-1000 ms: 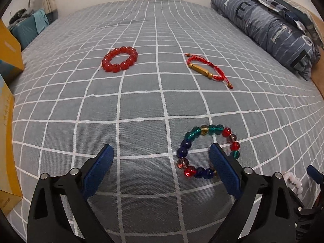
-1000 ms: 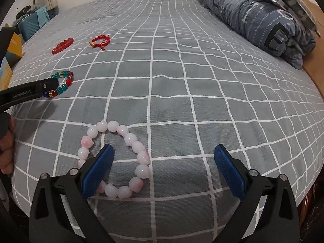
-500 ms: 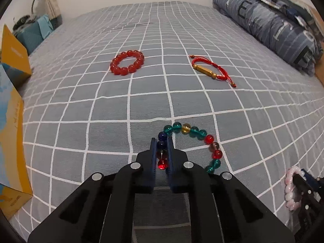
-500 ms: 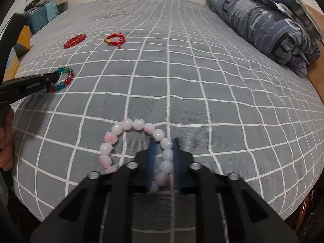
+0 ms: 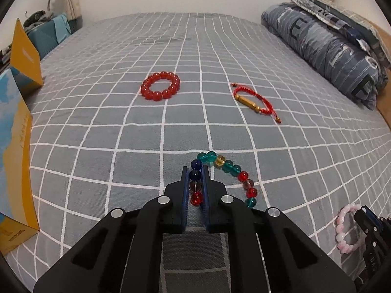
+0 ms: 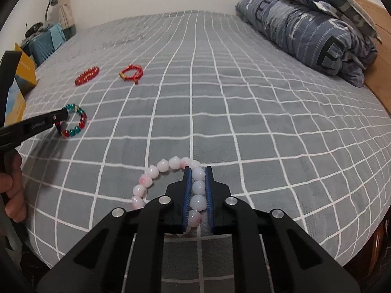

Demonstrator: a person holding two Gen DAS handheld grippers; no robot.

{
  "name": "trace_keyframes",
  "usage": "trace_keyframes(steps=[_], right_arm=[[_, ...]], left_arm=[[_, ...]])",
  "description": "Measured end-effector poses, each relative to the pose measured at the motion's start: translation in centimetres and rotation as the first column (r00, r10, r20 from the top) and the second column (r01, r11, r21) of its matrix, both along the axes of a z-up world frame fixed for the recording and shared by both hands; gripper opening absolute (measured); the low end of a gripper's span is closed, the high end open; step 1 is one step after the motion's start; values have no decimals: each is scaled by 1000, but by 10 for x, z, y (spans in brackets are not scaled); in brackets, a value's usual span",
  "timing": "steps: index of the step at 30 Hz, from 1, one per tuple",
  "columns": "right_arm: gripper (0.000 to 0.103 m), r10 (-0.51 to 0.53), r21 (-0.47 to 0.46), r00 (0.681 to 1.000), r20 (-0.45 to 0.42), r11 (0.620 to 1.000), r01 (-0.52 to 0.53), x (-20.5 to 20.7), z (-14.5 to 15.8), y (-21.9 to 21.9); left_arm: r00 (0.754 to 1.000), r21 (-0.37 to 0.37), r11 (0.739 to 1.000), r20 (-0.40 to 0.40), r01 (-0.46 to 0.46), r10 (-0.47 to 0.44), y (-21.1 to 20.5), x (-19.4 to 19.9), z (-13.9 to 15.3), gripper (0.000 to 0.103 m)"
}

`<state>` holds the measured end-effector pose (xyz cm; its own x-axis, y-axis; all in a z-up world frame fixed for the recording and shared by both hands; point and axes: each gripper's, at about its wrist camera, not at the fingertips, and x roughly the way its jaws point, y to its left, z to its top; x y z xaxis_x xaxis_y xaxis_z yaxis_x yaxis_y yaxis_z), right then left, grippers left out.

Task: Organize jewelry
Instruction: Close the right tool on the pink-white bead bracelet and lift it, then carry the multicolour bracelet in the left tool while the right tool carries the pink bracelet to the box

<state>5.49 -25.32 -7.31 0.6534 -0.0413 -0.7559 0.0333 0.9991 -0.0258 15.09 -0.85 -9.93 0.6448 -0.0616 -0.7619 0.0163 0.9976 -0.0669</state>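
My left gripper (image 5: 195, 168) is shut on the multicoloured bead bracelet (image 5: 234, 171) and holds it just above the grey checked bedspread (image 5: 122, 134); it also shows in the right wrist view (image 6: 73, 122). My right gripper (image 6: 198, 169) is shut on the pink-and-white bead bracelet (image 6: 156, 173), also visible in the left wrist view (image 5: 342, 227). A red bead bracelet (image 5: 160, 85) and a red cord bracelet with a gold tube (image 5: 254, 100) lie farther up the bed.
A folded blue quilt and pillows (image 5: 330, 48) lie along the right side. Yellow-and-blue cardboard boxes (image 5: 17, 146) stand at the left edge. A teal bin (image 5: 46, 36) sits beyond the bed's far left corner.
Both grippers went from open to shut on their bracelets, then lifted them slightly. The views have risen and tilted up, showing more of the far bed.
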Motion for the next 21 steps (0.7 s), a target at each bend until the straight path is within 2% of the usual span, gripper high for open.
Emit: trace_keyframes(steps=[6, 13, 21], right_arm=[[10, -25, 13, 997, 70, 1000, 24, -5, 11, -6], [10, -18, 30, 996, 84, 999, 16, -6, 16, -5], [10, -24, 56, 988, 150, 998, 16, -13, 29, -9]], left_arm=[[999, -23, 1000, 37, -14, 15, 2, -4, 9, 9], [999, -45, 999, 54, 0, 3, 2, -11, 19, 9], [995, -60, 998, 96, 14, -8, 3, -22, 35, 9]])
